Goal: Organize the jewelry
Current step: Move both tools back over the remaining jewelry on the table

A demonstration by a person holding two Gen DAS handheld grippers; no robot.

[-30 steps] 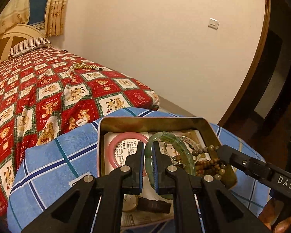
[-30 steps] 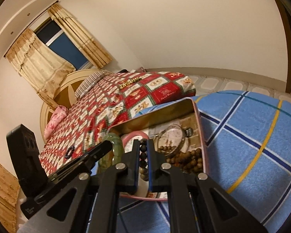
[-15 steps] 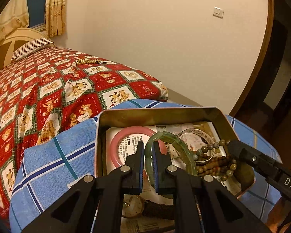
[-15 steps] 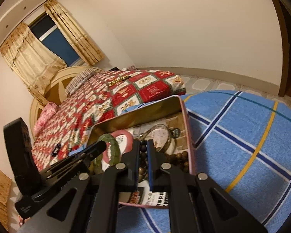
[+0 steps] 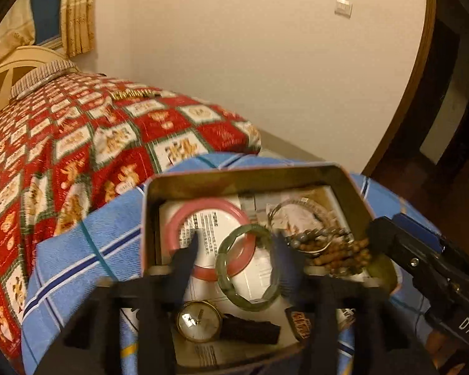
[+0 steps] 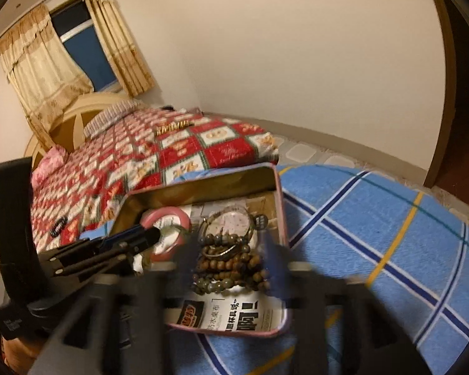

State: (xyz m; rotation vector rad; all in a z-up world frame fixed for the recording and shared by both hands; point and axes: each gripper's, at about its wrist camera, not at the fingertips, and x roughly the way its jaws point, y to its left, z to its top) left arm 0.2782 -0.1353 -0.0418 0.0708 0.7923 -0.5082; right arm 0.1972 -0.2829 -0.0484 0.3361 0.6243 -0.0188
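We look down both pairs of tongs into a metal tin (image 5: pixel 348 184) set on a blue plaid cloth (image 6: pixel 375 228), its long axis running away from us toward the red patchwork bedspread (image 5: pixel 78 143). On the left, the left gripper (image 5: pixel 237 254) hangs over the tin with its fingers spread wide, holding nothing. Between them lies the green bangle (image 5: pixel 248 268), flat on printed paper, its far edge overlapping the pink bangle (image 5: pixel 184 218) further left. To the right, a heap of brown bead bracelets (image 6: pixel 231 265) lies in the tin's right half, strands running crosswise, with a thin metal bangle (image 6: pixel 225 251) on top. The right gripper (image 6: pixel 231 261) is also spread apart, its blurred fingers either side of the beads, gripping none.

Only the left wrist view shows the gold-cased wristwatch (image 5: pixel 200 320) at the tin's near end, dial up, its dark strap pointing right. Only the right wrist view shows the pocket-watch face (image 6: pixel 233 220) clearly beyond the beads, the window curtains (image 6: pixel 43 62), and the cloth's yellow stripe. Both views catch a gold chain (image 5: pixel 133 94) well apart on the bedspread.
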